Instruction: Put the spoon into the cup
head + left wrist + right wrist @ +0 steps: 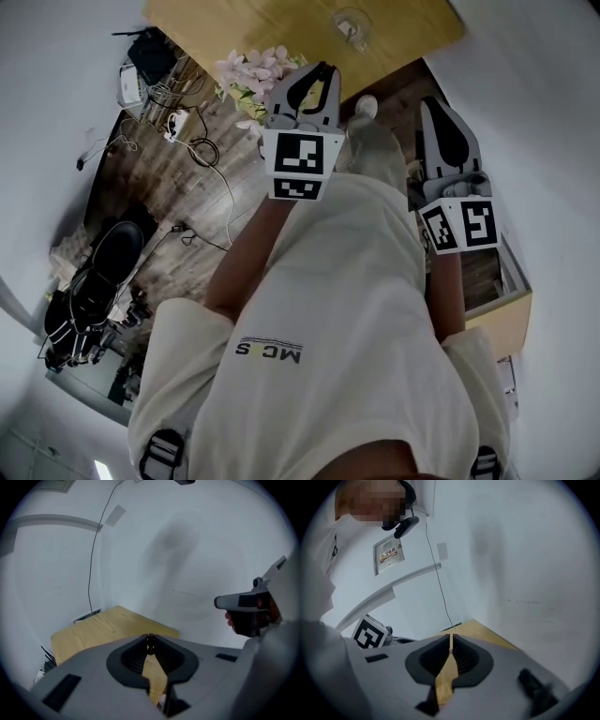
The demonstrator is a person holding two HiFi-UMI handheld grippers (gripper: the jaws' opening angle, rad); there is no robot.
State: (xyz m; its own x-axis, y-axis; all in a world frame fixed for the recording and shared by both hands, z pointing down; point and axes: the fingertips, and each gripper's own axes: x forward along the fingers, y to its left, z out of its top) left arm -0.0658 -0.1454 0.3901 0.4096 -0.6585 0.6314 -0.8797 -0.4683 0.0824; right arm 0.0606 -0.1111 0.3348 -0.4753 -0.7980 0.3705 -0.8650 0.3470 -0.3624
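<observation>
A clear glass cup [352, 26] stands on the light wooden table [234, 28] at the top of the head view. I see no spoon in any view. My left gripper [322, 69] is held in the air short of the table's near edge, its jaws closed tip to tip with nothing between them. My right gripper [438, 105] hangs further right and lower, jaws also together and empty. In the left gripper view the table [93, 630] lies ahead beyond the left gripper [151, 640]. The right gripper [450, 637] looks at the table's corner [487, 632].
Pale pink flowers [248, 75] stand by the table's near edge. Cables and a power strip [178, 127] lie on the wood floor at the left, near a black chair [103, 272]. A wooden box [511, 319] sits at the right. White walls close in behind the table.
</observation>
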